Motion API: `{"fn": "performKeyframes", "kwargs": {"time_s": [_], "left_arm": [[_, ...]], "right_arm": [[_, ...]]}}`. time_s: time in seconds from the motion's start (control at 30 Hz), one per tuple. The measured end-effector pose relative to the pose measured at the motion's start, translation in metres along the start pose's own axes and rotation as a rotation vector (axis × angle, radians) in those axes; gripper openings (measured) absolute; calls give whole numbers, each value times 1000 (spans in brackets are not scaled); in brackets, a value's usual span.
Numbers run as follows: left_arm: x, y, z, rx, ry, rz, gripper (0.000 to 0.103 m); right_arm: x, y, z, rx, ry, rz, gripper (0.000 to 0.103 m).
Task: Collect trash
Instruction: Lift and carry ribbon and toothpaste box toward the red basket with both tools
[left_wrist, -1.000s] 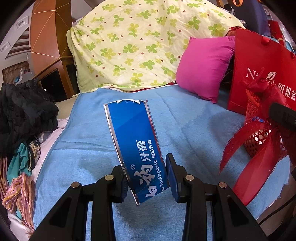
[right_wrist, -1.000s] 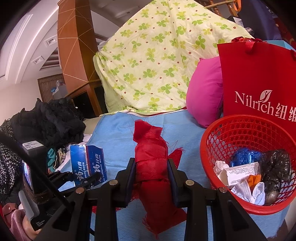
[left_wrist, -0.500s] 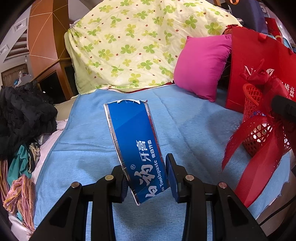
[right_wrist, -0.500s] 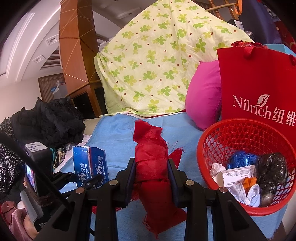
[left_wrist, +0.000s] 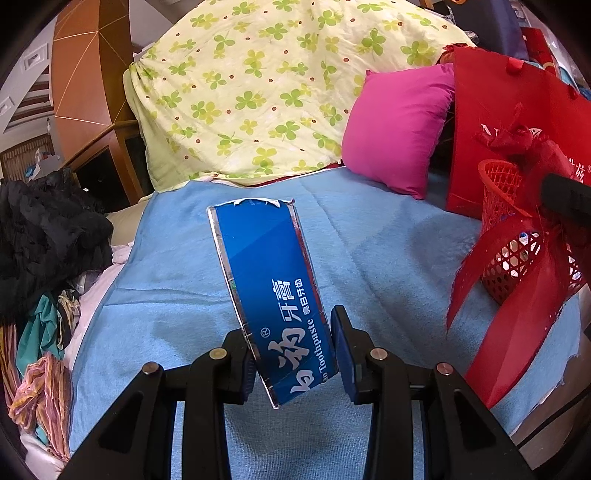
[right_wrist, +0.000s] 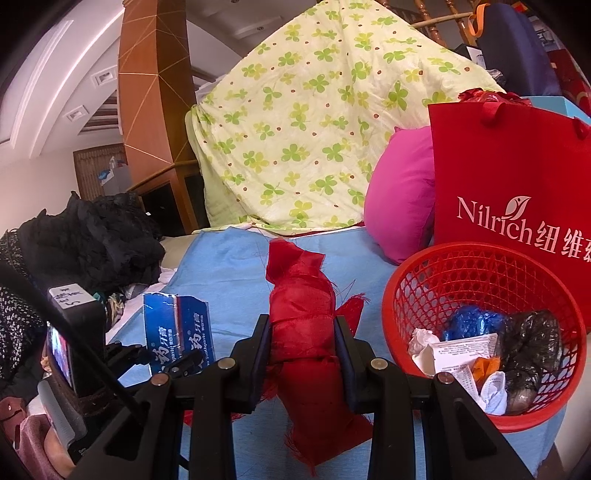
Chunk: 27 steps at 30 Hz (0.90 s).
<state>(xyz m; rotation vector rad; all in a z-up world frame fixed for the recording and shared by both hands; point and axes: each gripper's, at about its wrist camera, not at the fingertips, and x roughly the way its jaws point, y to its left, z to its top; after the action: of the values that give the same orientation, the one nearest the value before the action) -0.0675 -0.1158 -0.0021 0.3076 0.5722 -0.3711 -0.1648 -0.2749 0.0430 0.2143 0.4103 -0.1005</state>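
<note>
My left gripper is shut on a blue toothpaste box, which stands tilted above the blue bedspread. The same box shows at the left in the right wrist view, held by the left gripper. My right gripper is shut on a bundle of red fabric with frayed ends. To its right stands a red mesh basket with crumpled paper, a blue wad and a dark bag inside. In the left wrist view the red fabric hangs in front of the basket at the right edge.
A red shopping bag stands behind the basket, beside a pink pillow. A yellow-green clover quilt is heaped at the back. Dark and coloured clothes pile up at the left. The bed's edge runs at lower right.
The right gripper has shifted a little left with the red fabric, so the basket sits lower and farther right in its view. Both grips are unchanged.
</note>
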Motion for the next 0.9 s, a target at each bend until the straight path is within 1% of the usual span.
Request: {"fn": "performKeyframes", "kwargs": {"time_s": [0.3,0.6,0.9], "left_arm": [[-3,-14,-1,38,-13,26,39],[-25,-24,3,54,-47,52,39],[-49,-33,14,79,-80,76,39]], "right_arm": [[1,-5,2,-2,-16,-20,36],[1,-7,3,-10,-36,-23,36],[-9,-18,7,36,-72,-10,36]]}}
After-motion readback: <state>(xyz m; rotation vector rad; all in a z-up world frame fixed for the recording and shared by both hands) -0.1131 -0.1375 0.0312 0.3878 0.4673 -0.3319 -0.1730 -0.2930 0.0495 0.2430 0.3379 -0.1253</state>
